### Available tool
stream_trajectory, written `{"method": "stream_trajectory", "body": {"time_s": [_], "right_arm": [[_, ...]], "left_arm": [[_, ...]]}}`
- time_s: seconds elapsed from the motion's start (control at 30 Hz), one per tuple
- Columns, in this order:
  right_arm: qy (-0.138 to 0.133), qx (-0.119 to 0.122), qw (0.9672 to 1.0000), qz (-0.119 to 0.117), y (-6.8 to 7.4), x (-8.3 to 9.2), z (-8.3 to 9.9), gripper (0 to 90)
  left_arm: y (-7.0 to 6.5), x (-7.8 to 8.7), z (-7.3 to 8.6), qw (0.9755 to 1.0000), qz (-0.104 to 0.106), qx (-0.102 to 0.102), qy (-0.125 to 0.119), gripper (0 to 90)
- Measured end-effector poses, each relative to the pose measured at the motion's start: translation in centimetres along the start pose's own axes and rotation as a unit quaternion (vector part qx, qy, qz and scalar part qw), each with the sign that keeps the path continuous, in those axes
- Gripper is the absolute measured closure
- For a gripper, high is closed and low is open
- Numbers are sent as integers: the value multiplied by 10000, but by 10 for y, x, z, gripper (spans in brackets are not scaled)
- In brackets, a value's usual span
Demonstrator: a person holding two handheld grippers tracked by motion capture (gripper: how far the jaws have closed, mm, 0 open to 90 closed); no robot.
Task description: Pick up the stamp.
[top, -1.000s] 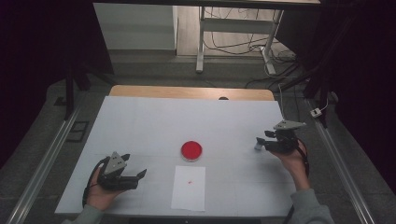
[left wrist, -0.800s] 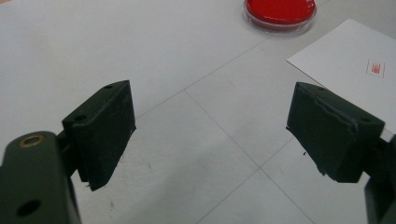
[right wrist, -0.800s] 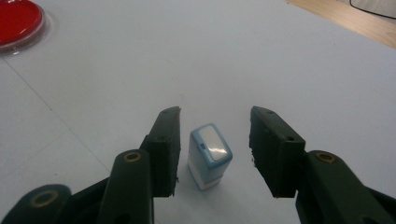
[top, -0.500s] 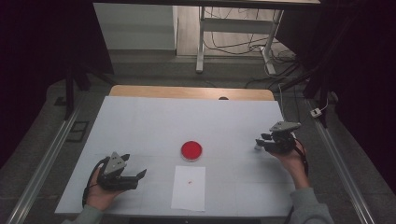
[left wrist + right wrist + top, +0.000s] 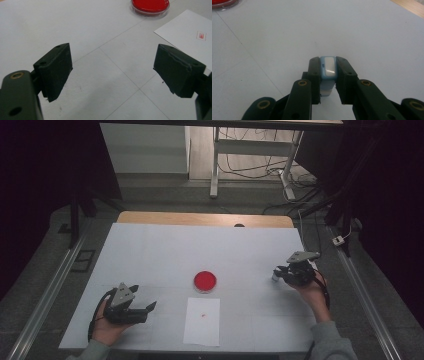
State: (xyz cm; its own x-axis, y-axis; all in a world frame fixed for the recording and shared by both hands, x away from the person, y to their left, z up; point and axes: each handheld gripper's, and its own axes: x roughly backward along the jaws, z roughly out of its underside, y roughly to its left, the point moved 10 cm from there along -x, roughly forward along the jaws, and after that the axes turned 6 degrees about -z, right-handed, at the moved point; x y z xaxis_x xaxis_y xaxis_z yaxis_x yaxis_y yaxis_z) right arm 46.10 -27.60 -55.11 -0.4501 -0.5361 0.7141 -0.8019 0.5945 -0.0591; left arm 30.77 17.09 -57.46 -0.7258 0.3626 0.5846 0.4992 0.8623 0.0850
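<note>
Looking along the right gripper (image 5: 328, 82) through its own camera, you can see what the high view leaves as a pale speck: a small light-blue stamp (image 5: 328, 68) with a white top, clamped between the two black pads. The jaws have just been closing and now press on it from both sides, with the stamp standing on the white table (image 5: 362, 32) near its right side.

From the high view, the right gripper (image 5: 278, 273) sits well to the right of the red ink pad (image 5: 205, 281), a shallow round dish filled with red that lies at the middle of the table (image 5: 150, 250). Just in front of the dish, towards the person, lies a white sheet of paper (image 5: 202, 321) with a tiny red mark on it. The left gripper view shows that mark as a small red square print.

At the near left corner the left gripper (image 5: 149, 307) rests low in the person's hand, pointing towards the paper, its jaws spread wide with nothing between them. The right hand (image 5: 312, 287) holds its gripper pointing leftward towards the table's middle.
</note>
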Motion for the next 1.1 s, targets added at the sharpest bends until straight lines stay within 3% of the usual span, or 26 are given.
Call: {"method": "stream_trajectory", "body": {"time_s": [0.23, 0.5, 0.67, 1.1], "right_arm": [[-54, -7, 10000, 36, 0, 2, -1, 749], [-350, -204, 9992, 76, 0, 8, -7, 750], [-623, -445, 9970, 112, 0, 15, -14, 750], [-1010, -690, 9924, 114, 9, 21, -22, 749]], "left_arm": [[1, 0, 1, 10000, -10, -1, 6, 154], [1, 0, 1, 10000, -10, 8, 2, 154], [2, 0, 2, 10000, -18, 31, 7, 154], [0, -2, 3, 10000, -19, 10, 30, 154]]}}
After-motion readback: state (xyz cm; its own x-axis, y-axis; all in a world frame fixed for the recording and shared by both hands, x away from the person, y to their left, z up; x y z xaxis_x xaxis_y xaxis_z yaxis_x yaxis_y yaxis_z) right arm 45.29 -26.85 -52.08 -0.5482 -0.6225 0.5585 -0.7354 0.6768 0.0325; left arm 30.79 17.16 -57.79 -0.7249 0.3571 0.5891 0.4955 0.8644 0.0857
